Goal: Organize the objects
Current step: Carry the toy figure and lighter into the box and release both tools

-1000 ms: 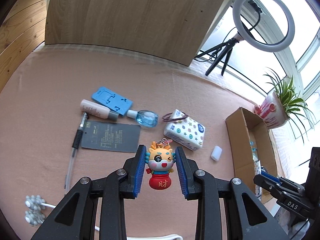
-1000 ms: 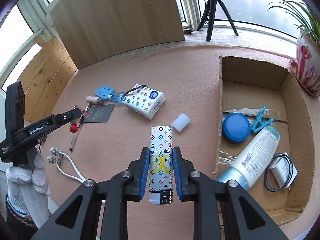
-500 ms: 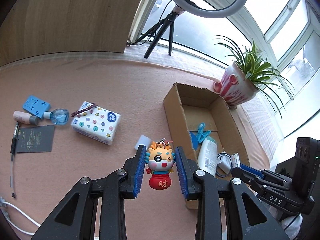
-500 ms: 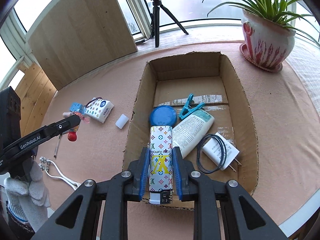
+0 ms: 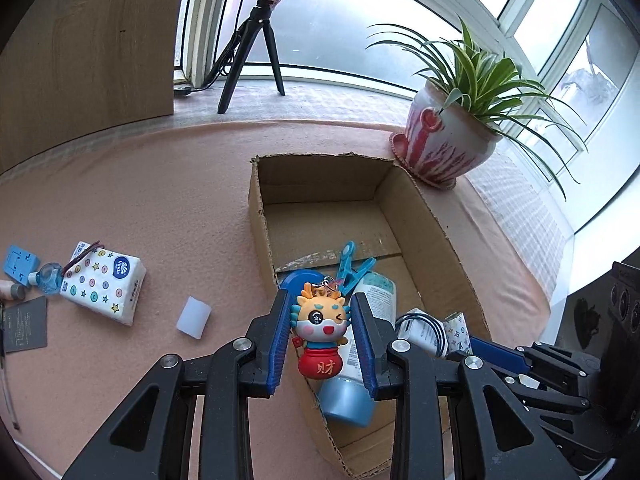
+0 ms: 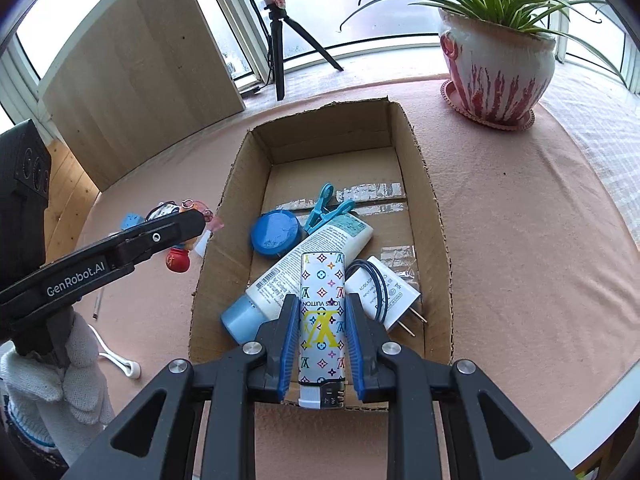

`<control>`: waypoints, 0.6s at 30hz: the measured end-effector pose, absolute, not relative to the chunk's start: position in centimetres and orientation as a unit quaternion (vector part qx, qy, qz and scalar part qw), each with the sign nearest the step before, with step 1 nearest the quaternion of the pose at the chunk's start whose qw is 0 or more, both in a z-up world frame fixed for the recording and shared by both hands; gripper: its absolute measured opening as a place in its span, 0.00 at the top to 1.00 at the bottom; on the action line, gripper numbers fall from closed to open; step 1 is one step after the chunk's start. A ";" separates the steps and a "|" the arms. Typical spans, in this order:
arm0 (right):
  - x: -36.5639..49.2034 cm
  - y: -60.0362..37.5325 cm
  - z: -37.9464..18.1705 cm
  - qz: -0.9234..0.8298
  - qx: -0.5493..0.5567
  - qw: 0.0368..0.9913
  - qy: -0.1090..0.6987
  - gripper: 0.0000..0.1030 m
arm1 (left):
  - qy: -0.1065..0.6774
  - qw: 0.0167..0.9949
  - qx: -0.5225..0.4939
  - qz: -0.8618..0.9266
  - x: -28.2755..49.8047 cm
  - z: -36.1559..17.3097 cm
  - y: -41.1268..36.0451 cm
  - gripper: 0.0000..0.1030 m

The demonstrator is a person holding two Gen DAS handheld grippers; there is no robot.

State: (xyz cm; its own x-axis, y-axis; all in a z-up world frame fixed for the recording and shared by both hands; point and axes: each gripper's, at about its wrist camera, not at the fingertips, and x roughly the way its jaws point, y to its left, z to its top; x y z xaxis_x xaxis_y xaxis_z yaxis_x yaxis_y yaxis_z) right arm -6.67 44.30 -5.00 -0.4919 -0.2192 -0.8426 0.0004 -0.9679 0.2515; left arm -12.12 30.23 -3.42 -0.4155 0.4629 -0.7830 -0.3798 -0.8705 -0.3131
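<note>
My left gripper is shut on a small dragon figurine keychain and holds it over the left wall of the open cardboard box. My right gripper is shut on a white patterned lighter above the near end of the same box. The box holds a white lotion tube, a blue round lid, a blue clip and a white charger with a cable.
On the pink cloth left of the box lie a tissue pack, a small white block, a blue glass bottle, a blue stand and a dark card. A potted plant stands behind the box. A tripod stands by the window.
Both grippers have swung right from the scattered objects to the box and closed in on it. Each keeps its hold on its object.
</note>
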 end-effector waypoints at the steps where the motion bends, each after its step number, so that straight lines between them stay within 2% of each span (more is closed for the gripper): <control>1: -6.7 44.4 -5.0 -0.857 0.499 0.064 -0.109 0.80 | -0.039 0.250 -0.478 0.841 -12.2 -3.5 30.7 0.69; 18: -6.7 44.6 -5.4 -0.856 0.501 0.075 -0.101 0.80 | -0.018 0.239 -0.486 0.840 -13.8 -4.6 34.0 0.69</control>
